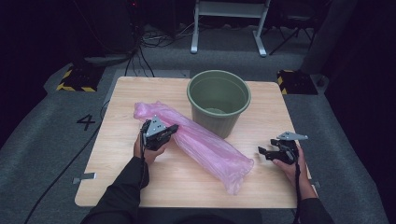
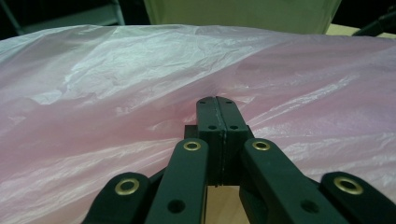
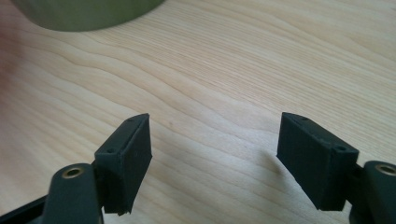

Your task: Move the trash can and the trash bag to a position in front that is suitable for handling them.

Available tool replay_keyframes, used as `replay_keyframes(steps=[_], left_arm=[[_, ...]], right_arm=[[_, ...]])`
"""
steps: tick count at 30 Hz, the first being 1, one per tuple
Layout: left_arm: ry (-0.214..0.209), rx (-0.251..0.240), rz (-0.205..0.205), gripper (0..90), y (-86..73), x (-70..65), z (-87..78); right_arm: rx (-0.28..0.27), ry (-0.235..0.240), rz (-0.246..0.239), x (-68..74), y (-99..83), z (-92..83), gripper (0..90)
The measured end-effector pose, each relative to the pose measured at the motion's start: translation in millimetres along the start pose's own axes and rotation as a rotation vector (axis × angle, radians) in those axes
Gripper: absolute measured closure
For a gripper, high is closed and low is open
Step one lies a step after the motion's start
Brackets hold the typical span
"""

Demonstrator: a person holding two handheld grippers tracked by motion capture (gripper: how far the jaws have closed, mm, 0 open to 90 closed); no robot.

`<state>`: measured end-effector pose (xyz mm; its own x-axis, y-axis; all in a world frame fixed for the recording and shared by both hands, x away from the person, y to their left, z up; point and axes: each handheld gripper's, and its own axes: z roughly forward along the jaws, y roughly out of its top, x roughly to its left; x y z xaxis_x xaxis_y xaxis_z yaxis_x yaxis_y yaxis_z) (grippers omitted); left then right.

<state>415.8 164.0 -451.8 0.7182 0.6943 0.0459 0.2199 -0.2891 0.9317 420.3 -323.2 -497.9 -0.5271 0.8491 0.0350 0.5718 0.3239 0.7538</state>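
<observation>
A long pink plastic bag (image 1: pixel 205 144) lies slantwise across the wooden table (image 1: pixel 154 186), from the back left toward the front right. My left gripper (image 1: pixel 173 128) is at the bag's left side, shut on a pinch of the film. In the left gripper view the two jaws meet at the gripper's tip (image 2: pixel 217 100), and the folds of the pink plastic bag (image 2: pixel 116 84) pucker toward it. My right gripper (image 1: pixel 262 151) hovers just right of the bag's lower end, open. Between its jaws (image 3: pixel 215 140) there is only bare table wood (image 3: pixel 233 70).
A green bucket (image 1: pixel 218 100) stands upright behind the bag at the table's back middle, its base touching or close to the bag; its wall also appears as the bucket (image 3: pixel 84 11) and the bucket (image 2: pixel 243 14). Cables and a frame stand on the floor beyond.
</observation>
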Motion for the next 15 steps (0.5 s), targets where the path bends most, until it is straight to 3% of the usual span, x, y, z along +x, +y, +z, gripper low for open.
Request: replay_keyframes(steps=[6, 15], left_arm=[[0.0, -0.042, -0.005, 89.7, 3.5, 3.6, -12.5], [-0.002, -0.06, -0.005, 89.7, 5.3, 5.3, -19.0]], right_arm=[[0.032, -0.045, -0.014, 3.1, 0.9, 5.1, 26.1], [0.019, -0.053, -0.01, 4.2, 2.0, 9.8, 21.2]])
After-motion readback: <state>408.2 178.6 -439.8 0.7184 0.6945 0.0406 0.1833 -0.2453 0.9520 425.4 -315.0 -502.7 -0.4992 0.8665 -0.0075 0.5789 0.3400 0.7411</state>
